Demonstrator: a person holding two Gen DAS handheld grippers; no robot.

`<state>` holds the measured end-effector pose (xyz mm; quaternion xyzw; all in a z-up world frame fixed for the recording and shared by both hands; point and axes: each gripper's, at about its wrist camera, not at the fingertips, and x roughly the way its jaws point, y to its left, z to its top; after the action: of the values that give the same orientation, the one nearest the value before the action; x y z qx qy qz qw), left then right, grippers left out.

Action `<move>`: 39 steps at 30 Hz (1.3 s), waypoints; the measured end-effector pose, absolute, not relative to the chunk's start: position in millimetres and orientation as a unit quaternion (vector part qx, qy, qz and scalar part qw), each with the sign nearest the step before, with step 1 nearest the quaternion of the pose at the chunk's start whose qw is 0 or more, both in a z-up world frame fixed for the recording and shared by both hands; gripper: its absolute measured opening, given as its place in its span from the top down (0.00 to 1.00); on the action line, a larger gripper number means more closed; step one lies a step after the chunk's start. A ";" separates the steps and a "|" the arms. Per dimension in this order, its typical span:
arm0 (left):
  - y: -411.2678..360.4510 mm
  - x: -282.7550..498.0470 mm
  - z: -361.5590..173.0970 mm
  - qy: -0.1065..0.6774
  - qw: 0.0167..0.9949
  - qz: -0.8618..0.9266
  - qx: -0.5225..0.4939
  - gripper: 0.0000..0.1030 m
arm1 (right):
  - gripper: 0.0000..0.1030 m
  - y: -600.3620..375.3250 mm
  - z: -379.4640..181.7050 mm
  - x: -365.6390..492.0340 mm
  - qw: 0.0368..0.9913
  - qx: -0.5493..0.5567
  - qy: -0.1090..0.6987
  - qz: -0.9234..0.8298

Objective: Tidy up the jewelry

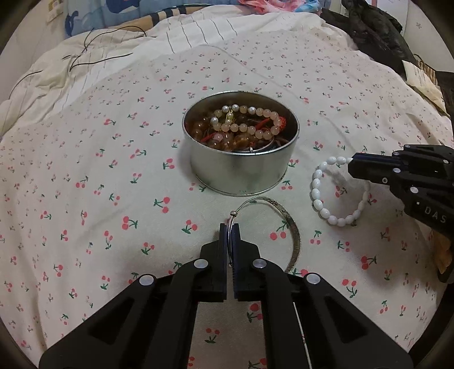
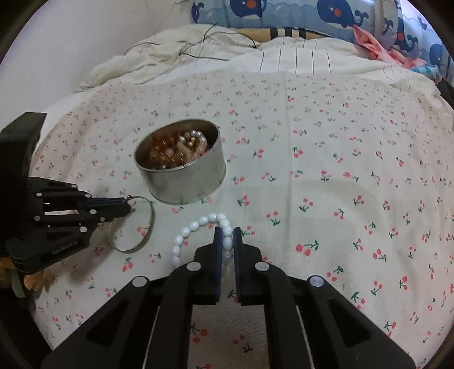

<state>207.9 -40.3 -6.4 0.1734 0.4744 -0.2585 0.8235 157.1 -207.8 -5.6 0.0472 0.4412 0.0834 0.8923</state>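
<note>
A round silver tin [image 1: 241,173] holding several bead bracelets sits on the cherry-print bedsheet; it also shows in the right wrist view [image 2: 187,181]. My left gripper [image 1: 229,227] is shut on a thin silver bangle [image 1: 293,227] just in front of the tin; the bangle also shows in the right wrist view [image 2: 147,227]. My right gripper [image 2: 227,231] is shut on a white bead bracelet [image 2: 184,235] to the right of the tin; the bracelet also shows in the left wrist view [image 1: 316,193], with the right gripper [image 1: 351,163] at its top.
The cherry-print sheet [image 1: 85,184] covers the bed. A rumpled cream blanket with thin black cords [image 1: 85,56] lies behind. A dark garment [image 1: 377,31] lies at the back right. A whale-print pillow [image 2: 326,17] is at the far end.
</note>
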 end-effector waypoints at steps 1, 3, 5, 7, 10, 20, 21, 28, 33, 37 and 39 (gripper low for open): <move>-39.9 207.5 -4.5 0.472 0.825 -0.259 0.172 0.98 | 0.92 -208.6 -4.4 157.8 0.893 0.048 0.440 0.084; -39.5 207.1 -1.1 0.467 0.827 -0.260 0.171 0.97 | 0.92 -207.3 -1.3 156.7 0.896 0.049 0.434 0.085; -40.8 205.1 2.3 0.462 0.830 -0.260 0.173 0.97 | 0.92 -205.7 1.0 155.5 0.898 0.050 0.427 0.087; -41.6 204.8 4.6 0.459 0.831 -0.262 0.175 0.97 | 0.92 -204.1 5.1 154.7 0.901 0.049 0.421 0.090; -42.9 203.5 7.0 0.456 0.831 -0.265 0.176 0.97 | 0.92 -203.7 9.2 154.4 0.904 0.051 0.414 0.093; -40.9 200.0 19.3 0.442 0.837 -0.274 0.170 0.97 | 0.92 -202.1 23.1 149.8 0.913 0.059 0.391 0.104; -40.5 200.0 20.1 0.441 0.838 -0.274 0.170 0.97 | 0.92 -202.1 23.5 149.7 0.913 0.060 0.391 0.104; -39.1 197.4 26.6 0.433 0.841 -0.279 0.165 0.97 | 0.92 -199.9 32.9 146.6 0.918 0.064 0.376 0.112; -38.7 195.9 28.2 0.430 0.842 -0.281 0.166 0.97 | 0.92 -199.1 36.8 145.5 0.918 0.067 0.373 0.114; -39.3 194.0 30.4 0.427 0.842 -0.285 0.165 0.97 | 0.92 -198.8 37.8 145.1 0.919 0.069 0.372 0.114; -39.5 193.0 32.5 0.425 0.843 -0.288 0.163 0.97 | 0.92 -199.0 38.1 144.7 0.919 0.070 0.371 0.116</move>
<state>193.0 -39.5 32.5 0.1629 0.4247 -0.2883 0.8426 144.7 -199.0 38.1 0.0696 0.3714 0.1156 0.9186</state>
